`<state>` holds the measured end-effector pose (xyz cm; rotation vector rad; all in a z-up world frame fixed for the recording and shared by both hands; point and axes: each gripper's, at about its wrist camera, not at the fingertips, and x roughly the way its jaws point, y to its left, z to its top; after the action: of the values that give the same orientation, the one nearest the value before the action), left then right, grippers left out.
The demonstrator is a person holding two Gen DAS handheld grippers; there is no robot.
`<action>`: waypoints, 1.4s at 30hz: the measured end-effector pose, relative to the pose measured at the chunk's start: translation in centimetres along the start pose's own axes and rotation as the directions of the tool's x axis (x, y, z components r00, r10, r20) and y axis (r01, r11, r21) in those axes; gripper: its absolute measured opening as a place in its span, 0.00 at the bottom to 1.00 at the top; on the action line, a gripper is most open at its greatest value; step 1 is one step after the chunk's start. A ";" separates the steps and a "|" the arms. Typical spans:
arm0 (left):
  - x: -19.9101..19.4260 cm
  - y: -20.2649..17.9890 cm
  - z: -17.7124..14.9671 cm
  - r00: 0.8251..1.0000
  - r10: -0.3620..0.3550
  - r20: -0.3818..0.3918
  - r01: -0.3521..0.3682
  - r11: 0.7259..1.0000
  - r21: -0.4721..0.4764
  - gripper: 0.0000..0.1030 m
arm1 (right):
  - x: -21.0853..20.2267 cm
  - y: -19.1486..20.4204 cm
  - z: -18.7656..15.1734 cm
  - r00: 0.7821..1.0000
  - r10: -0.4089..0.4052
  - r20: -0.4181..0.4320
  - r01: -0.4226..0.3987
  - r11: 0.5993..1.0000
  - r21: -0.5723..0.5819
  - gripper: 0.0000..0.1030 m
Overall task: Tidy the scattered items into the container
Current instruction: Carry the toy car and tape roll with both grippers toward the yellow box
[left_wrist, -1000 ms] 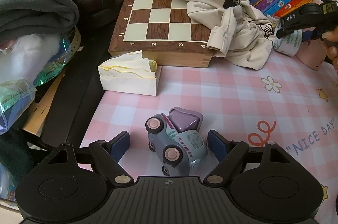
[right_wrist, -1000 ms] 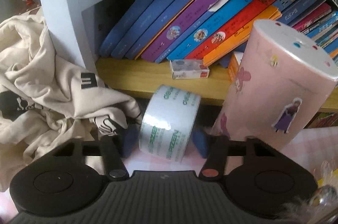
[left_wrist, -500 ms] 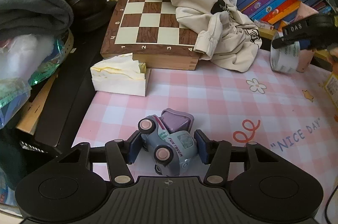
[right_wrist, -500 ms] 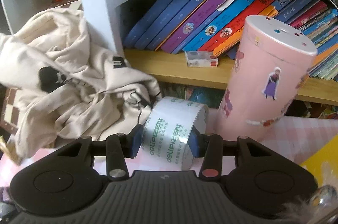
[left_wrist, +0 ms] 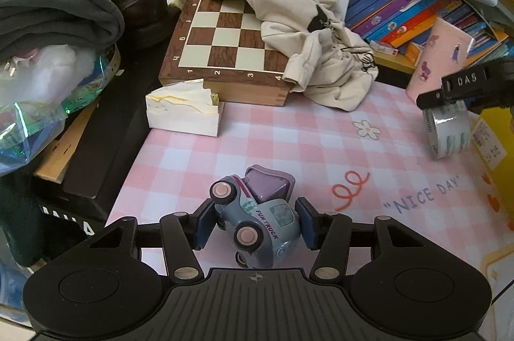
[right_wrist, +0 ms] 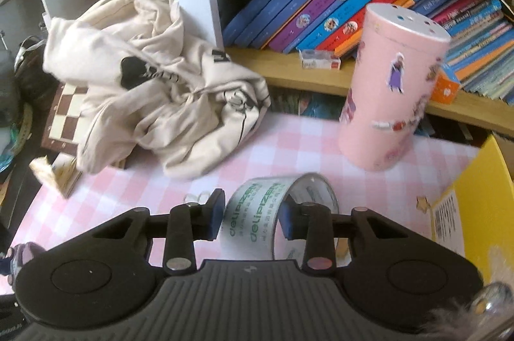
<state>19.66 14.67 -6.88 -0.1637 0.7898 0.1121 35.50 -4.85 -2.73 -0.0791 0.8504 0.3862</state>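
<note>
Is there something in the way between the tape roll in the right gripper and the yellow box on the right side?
Nothing visible is. The right gripper is shut on the tape roll, lifted above the pink checked cloth. The yellow box is just to its right, with only bare cloth between. The pink canister stands further back, off that path.

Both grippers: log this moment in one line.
left gripper: shut on toy truck | right gripper: shut on tape roll

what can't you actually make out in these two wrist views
- Yellow container: cut off by the right edge in both views; its inside is unseen.
- Chessboard: far half hidden under the cream hoodie, left wrist view.
- Toy truck: underside hidden, left wrist view.
- Barcode label: print too small, right wrist view.
</note>
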 end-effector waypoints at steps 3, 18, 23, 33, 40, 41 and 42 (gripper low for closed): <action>-0.9 -0.3 -0.3 1.000 -0.016 0.003 0.016 1.000 0.005 0.51 | -1.4 0.3 -1.1 1.000 0.014 -0.007 -0.014 1.000 -0.003 0.31; -5.5 -2.2 -1.8 0.997 -0.067 0.032 0.064 0.995 0.073 0.51 | -8.2 0.3 -7.1 0.998 0.058 -0.027 -0.058 0.998 -0.002 0.31; -7.1 -2.9 -2.4 0.995 -0.091 0.037 0.088 0.992 0.090 0.51 | -9.9 -0.1 -9.1 0.997 0.066 -0.039 -0.065 0.998 0.013 0.31; -9.3 -4.1 -3.6 0.984 -0.178 0.015 0.176 0.981 0.082 0.51 | -13.6 0.4 -12.5 0.996 0.074 -0.043 -0.075 0.997 -0.024 0.31; -10.5 -5.6 -4.2 0.975 -0.220 0.010 0.218 0.968 0.124 0.51 | -16.1 -0.1 -14.5 0.997 0.066 -0.037 -0.067 0.998 -0.008 0.31; -10.7 -5.8 -4.2 0.974 -0.227 0.010 0.224 0.965 0.133 0.51 | -16.4 -0.2 -14.8 0.997 0.062 -0.038 -0.062 0.998 -0.007 0.31; -10.8 -6.1 -4.3 0.972 -0.234 0.009 0.230 0.963 0.143 0.51 | -16.7 -0.3 -15.1 0.997 0.059 -0.039 -0.059 0.998 -0.004 0.31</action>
<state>10.11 7.46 -1.51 -0.1199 0.7449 -0.1633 14.88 -13.45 -0.30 -0.0665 0.8922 0.4434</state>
